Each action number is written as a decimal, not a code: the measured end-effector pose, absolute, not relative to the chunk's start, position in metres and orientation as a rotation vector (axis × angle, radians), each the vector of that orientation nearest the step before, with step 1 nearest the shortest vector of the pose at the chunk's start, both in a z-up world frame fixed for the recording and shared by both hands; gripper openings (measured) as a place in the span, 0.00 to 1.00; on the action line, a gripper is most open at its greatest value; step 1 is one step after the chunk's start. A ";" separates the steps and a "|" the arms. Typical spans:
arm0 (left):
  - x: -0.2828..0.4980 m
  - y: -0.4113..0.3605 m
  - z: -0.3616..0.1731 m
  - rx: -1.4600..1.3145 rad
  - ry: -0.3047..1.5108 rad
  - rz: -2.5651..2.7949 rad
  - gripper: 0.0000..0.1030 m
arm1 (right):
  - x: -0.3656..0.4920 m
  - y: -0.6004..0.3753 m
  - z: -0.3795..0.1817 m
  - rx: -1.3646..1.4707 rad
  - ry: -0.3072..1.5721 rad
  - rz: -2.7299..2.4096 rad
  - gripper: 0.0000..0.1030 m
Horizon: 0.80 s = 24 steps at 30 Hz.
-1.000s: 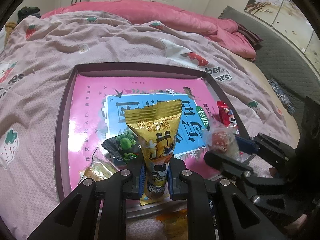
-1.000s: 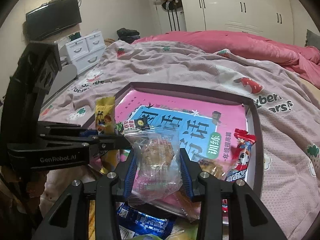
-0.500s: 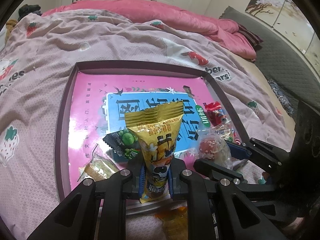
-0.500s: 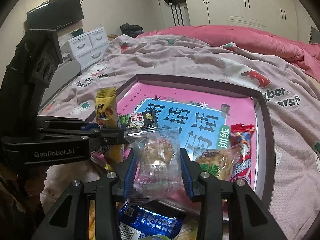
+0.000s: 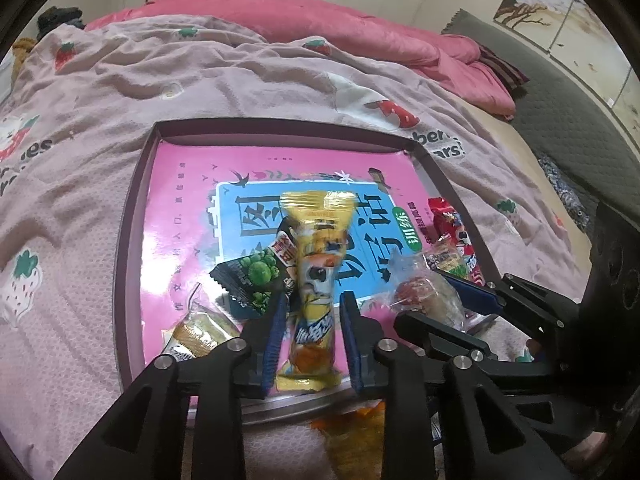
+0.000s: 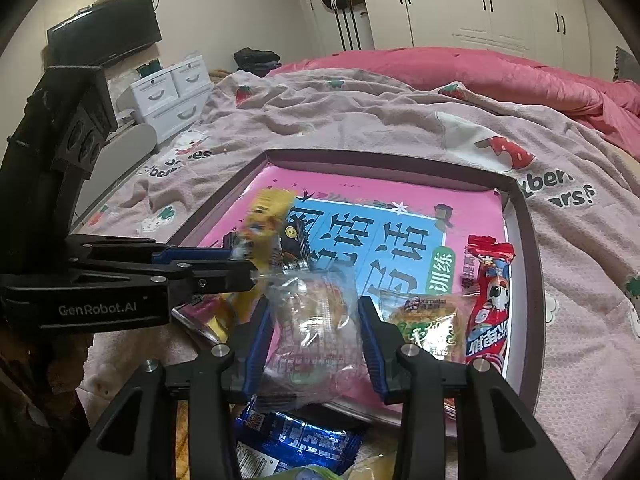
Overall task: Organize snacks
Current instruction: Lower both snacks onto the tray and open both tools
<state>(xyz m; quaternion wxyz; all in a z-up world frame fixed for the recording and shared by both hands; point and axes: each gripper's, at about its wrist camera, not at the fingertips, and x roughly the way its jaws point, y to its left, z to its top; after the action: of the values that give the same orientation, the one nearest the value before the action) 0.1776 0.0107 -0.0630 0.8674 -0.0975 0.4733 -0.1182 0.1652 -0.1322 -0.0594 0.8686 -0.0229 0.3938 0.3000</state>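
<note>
The left gripper (image 5: 312, 316) has just been opening its jaws; the yellow snack pack (image 5: 316, 280) stands between them, pads clear of it, at the near edge of the tray (image 5: 128, 240). Beside it, the right gripper (image 6: 316, 336) clamps a clear-wrapped snack (image 6: 316, 320) over that edge. Farther in, a red packet (image 6: 488, 300) lies along the tray's right side.

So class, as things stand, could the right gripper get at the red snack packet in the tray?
Probably not yet: the right gripper is shut on a clear snack bag; the red snack packet lies unobstructed beside it.
</note>
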 end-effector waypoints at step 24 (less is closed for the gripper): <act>0.170 0.017 -0.045 -0.191 0.957 -0.217 0.68 | 0.160 -0.151 -0.036 0.006 0.720 0.576 0.57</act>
<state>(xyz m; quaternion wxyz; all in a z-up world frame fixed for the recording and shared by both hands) 0.1698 0.0170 -0.0454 0.8775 -0.0915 0.4590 -0.1042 0.1600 -0.1509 -0.0361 0.8955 0.0030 0.3475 0.2780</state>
